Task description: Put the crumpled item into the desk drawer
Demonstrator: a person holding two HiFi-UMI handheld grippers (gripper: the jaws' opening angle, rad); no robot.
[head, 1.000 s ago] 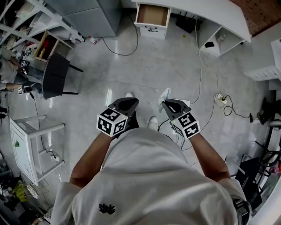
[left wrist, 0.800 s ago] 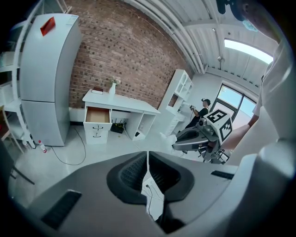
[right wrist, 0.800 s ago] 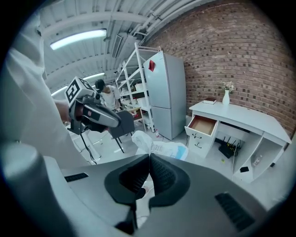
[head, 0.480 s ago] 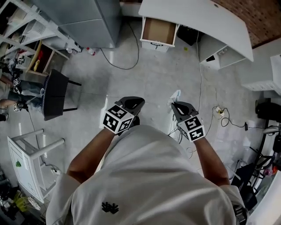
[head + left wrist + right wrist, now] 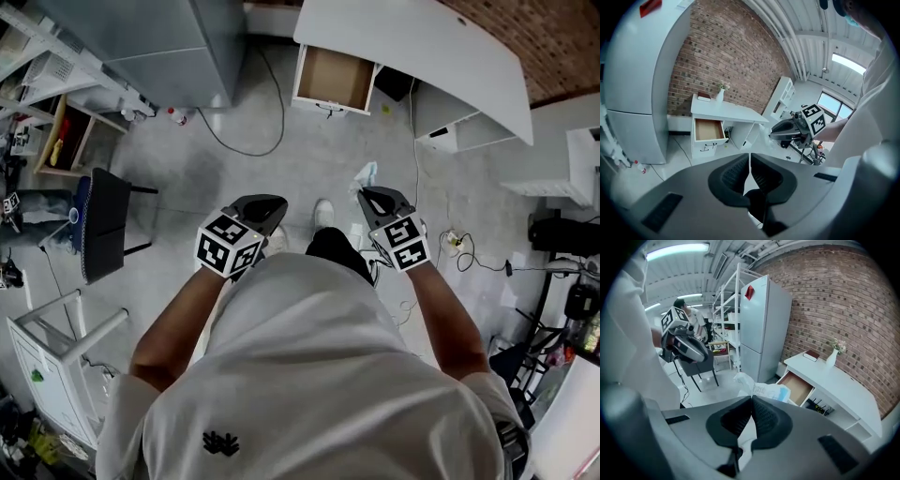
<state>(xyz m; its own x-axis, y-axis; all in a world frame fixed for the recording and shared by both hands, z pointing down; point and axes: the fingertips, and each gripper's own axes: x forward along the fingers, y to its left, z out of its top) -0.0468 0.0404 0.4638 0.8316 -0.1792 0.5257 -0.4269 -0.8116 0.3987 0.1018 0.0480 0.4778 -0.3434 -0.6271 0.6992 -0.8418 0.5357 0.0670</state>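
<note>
My right gripper is shut on a crumpled white and pale blue wrapper, which sticks out past its tips. The white desk stands ahead by the brick wall. Its drawer is pulled open and shows a bare brown bottom. My left gripper is shut with nothing in it, level with the right one. Both are held in front of the person's body, well short of the drawer.
A grey fridge stands left of the desk. A dark chair and a white stand are at the left, shelving behind them. Cables and a power strip lie on the floor at the right.
The person has walked toward the desk with both grippers held out; the open drawer is now nearer. The wrapper stays gripped in the right gripper.
</note>
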